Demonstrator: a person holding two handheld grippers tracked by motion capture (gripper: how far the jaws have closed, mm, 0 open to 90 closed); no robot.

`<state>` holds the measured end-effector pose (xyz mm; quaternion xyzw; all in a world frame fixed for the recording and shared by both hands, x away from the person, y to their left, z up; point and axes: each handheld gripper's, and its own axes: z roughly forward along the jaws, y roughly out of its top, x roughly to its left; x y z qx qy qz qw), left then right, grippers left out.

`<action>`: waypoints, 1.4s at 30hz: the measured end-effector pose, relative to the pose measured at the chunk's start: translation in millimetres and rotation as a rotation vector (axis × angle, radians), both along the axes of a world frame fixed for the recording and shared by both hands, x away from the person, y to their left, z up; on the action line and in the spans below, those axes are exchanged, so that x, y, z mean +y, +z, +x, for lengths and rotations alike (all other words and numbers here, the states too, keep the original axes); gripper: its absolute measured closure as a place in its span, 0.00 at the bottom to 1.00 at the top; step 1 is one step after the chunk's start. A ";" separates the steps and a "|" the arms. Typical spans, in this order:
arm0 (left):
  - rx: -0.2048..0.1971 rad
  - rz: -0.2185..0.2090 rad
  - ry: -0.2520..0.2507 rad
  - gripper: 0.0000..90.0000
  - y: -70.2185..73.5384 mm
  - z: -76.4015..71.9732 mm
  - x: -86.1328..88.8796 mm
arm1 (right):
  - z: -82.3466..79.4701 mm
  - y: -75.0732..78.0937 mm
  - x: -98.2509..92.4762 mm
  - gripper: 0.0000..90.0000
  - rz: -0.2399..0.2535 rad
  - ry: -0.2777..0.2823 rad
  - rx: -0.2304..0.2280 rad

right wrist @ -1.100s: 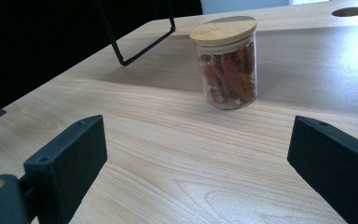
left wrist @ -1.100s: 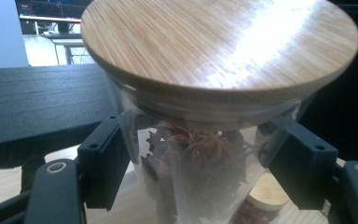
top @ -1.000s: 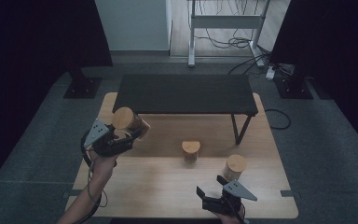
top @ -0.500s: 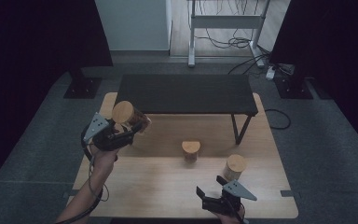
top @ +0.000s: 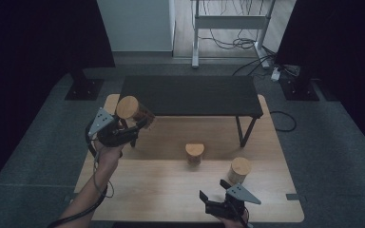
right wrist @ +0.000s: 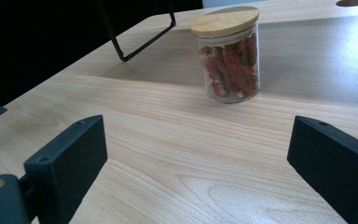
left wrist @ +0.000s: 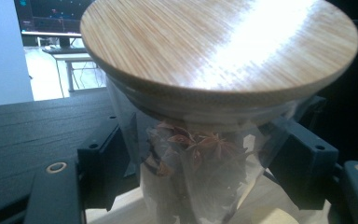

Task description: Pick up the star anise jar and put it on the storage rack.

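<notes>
Left claw clenching glass jar of star anise, holding it tilted above surface, left of dark shelf; right claw resting released, chili jar lying ahead.

The star anise jar is clear, glossy glass under a smooth bamboo lid with visible grain. The table is pale matt wood; the shelf is black, grained wood.

I work in a recording lab: black curtains, loose cables and grey carpet beyond my tongs.
</notes>
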<state>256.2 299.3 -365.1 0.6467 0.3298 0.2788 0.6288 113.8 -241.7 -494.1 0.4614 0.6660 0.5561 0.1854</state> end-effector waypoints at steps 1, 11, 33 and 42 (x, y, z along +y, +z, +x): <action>0.001 -0.003 -0.001 0.29 0.2 1.0 -0.6 | 0.0 0.1 0.0 0.05 -0.001 0.002 0.001; 0.008 -0.032 0.005 0.29 3.3 13.0 -2.3 | 0.7 -0.3 -0.8 0.05 0.002 0.003 0.004; -0.003 -0.022 0.019 0.29 11.8 37.6 -9.5 | 4.0 -2.3 -2.3 0.05 0.009 -0.001 0.017; 0.004 -0.026 0.033 0.29 13.7 49.4 -12.9 | 5.2 -3.0 -1.8 0.05 0.009 0.006 0.024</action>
